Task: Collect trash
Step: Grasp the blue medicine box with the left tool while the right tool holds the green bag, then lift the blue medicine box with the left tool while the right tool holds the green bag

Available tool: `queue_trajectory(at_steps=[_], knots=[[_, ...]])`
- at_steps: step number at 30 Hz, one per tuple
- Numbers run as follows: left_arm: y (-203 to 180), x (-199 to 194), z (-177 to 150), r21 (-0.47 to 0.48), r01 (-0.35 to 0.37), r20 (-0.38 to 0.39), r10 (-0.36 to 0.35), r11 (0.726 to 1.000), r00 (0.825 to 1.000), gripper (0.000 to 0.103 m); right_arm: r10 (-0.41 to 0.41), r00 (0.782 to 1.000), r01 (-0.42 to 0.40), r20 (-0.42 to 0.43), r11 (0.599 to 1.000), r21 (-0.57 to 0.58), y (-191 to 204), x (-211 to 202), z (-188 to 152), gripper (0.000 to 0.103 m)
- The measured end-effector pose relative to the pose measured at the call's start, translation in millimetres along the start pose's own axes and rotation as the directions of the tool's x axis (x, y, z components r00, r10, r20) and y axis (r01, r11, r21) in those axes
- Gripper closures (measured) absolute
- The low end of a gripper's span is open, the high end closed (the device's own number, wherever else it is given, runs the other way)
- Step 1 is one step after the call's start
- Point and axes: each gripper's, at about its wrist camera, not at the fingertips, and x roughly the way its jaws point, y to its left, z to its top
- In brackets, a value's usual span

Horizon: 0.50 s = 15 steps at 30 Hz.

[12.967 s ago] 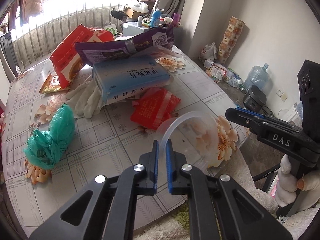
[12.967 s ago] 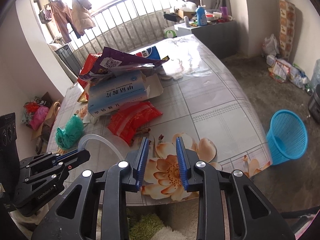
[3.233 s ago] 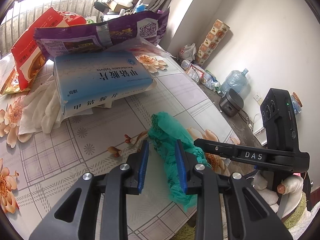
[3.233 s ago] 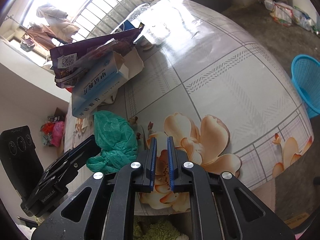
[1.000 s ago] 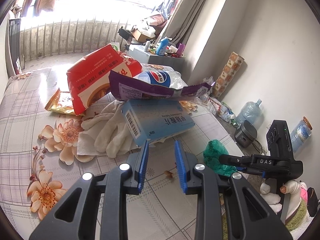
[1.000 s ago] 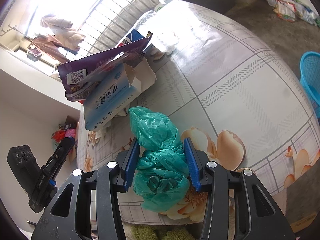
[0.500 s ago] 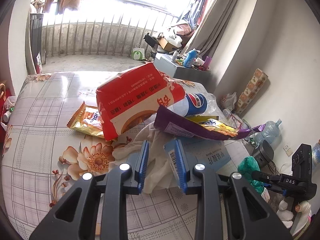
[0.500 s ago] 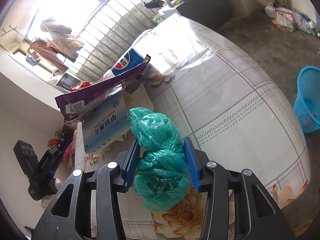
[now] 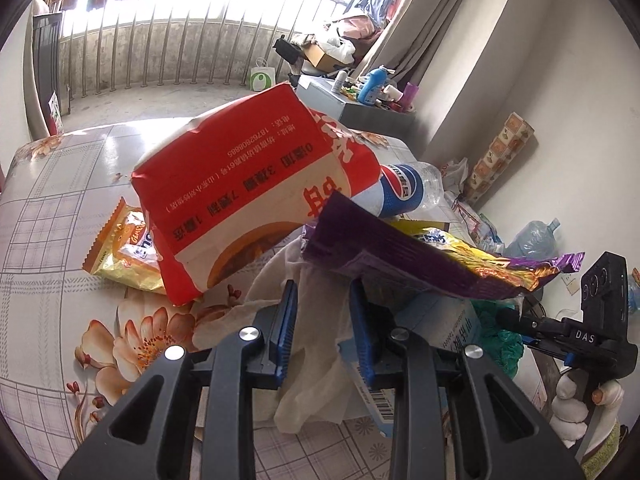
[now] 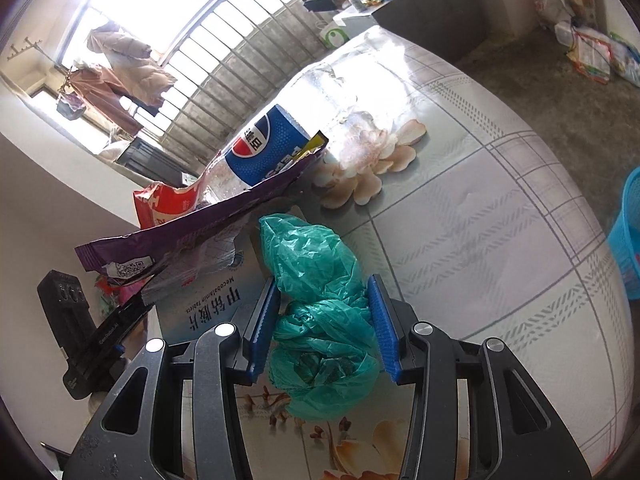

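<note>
Floral table (image 10: pixel 500 208); water jug (image 9: pixel 534 236) by wall.

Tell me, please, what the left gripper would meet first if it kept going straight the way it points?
Most likely the crumpled white cloth lying between the open jaws of the left gripper; the purple snack bag overhangs just beyond, though depth is hard to judge.

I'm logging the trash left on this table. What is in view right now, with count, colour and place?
Plastic bag: 1, green, between right gripper's fingers.
Cloth: 1, white, between left gripper's fingers.
Snack bag: 1, red, atop pile.
Wrapper: 1, purple, over box.
Box: 1, light blue, under wrapper.
Bottle: 1, clear, blue label, lying on the table.
Packet: 1, orange, left of pile.
Basket: 1, blue, floor.
Left gripper: open.
Right gripper: holding bag.
</note>
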Motion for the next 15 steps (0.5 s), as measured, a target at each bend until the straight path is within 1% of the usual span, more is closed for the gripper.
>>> queue_trajectory(at_steps=[3, 7, 9, 13, 15], knots=[[-10.7, -1.0, -9.3, 0.007, 0.048, -0.050, -0.047, 0.999, 0.998, 0.077, 0.009, 1.000, -0.009, -0.014, 1.000, 0.005, -2.6, 0.8, -4.1, 0.061], [-26.3, -7.4, -28.4, 0.030, 0.099, -0.113, -0.095, 0.995, 0.989, 0.077, 0.021, 0.999, -0.021, -0.031, 0.999, 0.024, -8.4, -3.4, -10.9, 0.061], [-34.5, -11.7, -39.7, 0.026, 0.135, -0.142, -0.130, 0.990, 0.981, 0.078, 0.027, 0.999, -0.026, -0.038, 0.999, 0.032, -11.3, -8.0, -15.7, 0.061], [-56.7, -18.6, -62.1, 0.035, 0.218, -0.204, -0.206, 0.975, 0.957, 0.077, 0.048, 0.998, -0.045, -0.052, 0.998, 0.051, -15.1, -17.2, -28.2, 0.061], [-68.4, -17.8, -73.6, 0.049, 0.237, -0.233, -0.220, 0.970, 0.947, 0.077, 0.065, 0.996, -0.060, -0.066, 0.996, 0.068, -17.1, -20.7, -36.5, 0.061]])
